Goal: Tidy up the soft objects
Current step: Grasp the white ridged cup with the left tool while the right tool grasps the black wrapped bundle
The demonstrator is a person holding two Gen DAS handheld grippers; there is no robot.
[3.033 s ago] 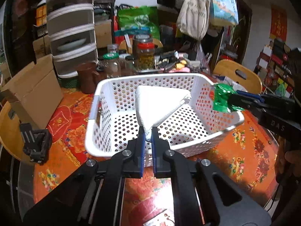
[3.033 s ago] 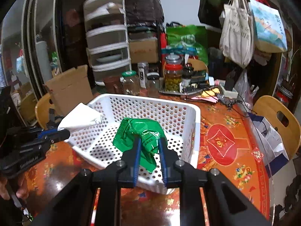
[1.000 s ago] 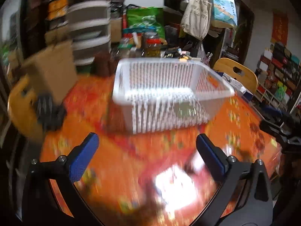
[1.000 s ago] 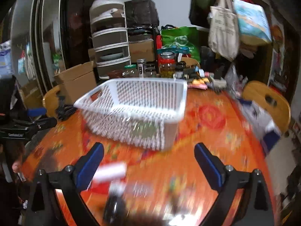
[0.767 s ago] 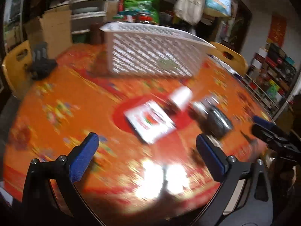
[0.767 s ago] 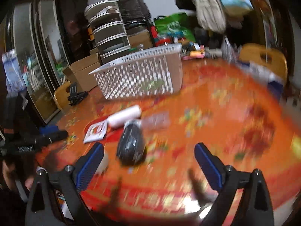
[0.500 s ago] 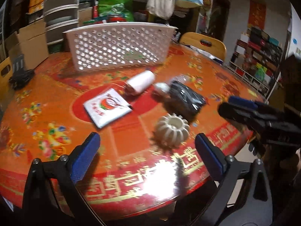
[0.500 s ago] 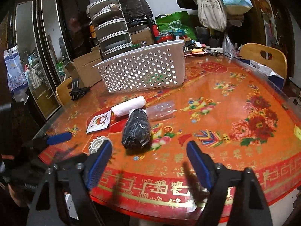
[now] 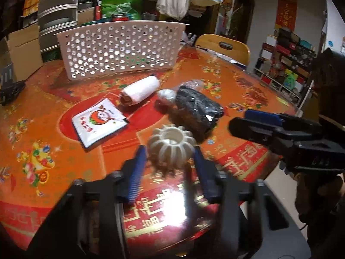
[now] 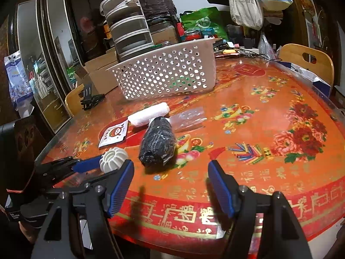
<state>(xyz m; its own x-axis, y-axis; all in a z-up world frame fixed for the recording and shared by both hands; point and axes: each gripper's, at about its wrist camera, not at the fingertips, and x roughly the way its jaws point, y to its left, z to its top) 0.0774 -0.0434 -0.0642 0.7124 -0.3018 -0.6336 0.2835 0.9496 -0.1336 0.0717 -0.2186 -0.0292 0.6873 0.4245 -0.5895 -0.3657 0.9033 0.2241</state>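
Table (image 9: 43, 108) at centre; left gripper (image 9: 168, 161), jaws partly open, is straddling a white ribbed ring (image 9: 171, 143). Squeeze gently, centred. Right gripper (image 10: 170, 185) is hovering wide open, empty.

Both hand-held grippers have let go and backed away from the basket (image 9: 120, 49). The left hand-held gripper (image 9: 170, 161) now brackets the ribbed white ring (image 9: 171, 144), narrower than half a second ago.

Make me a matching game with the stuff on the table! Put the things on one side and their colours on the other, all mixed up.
Things:
1. ribbed ring
2. bundle in plastic wrap
3. table
4. rolled cloth

Colours:
A. black
B. orange-red with flowers
C. cream, between the left tongs
D. white

Pairs: 1-C, 2-A, 3-B, 4-D
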